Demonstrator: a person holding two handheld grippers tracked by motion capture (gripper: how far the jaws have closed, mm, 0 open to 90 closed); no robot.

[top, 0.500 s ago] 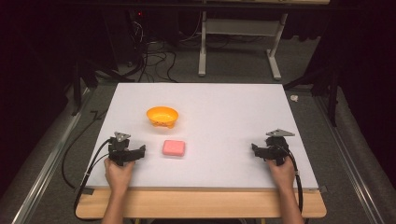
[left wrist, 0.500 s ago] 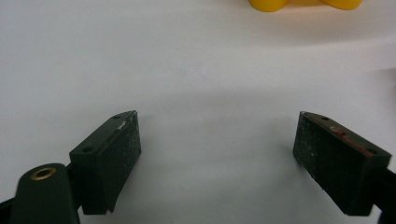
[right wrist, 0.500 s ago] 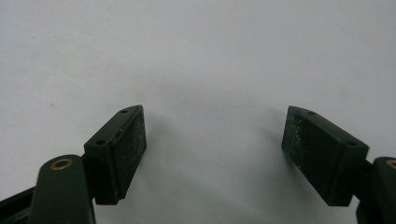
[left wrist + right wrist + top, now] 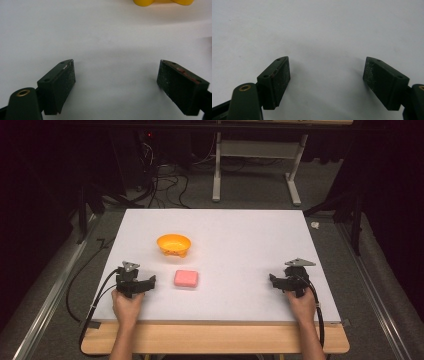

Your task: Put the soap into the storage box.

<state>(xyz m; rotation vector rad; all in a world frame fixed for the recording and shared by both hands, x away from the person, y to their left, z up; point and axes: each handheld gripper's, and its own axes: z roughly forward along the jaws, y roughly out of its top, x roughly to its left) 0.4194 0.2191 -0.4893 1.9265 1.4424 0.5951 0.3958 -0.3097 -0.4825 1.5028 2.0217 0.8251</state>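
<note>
Nothing is picked up yet: the pink block [image 4: 186, 278] lies on the white counter [image 4: 240, 235], at 6 o'clock of the orange bowl [image 4: 174, 244]. Left tongs [image 4: 147, 284], at 9 o'clock of the block, and right tongs [image 4: 274, 281], well apart at 3 o'clock, both gape wide and empty.

Legible markings: none. No text, label, brand, number or sign can be read on any item or on the surface [image 4: 240, 235] in any view.

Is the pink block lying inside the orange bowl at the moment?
No, the pink block lies flat on the white table, apart from the orange bowl and nearer the person.
</note>
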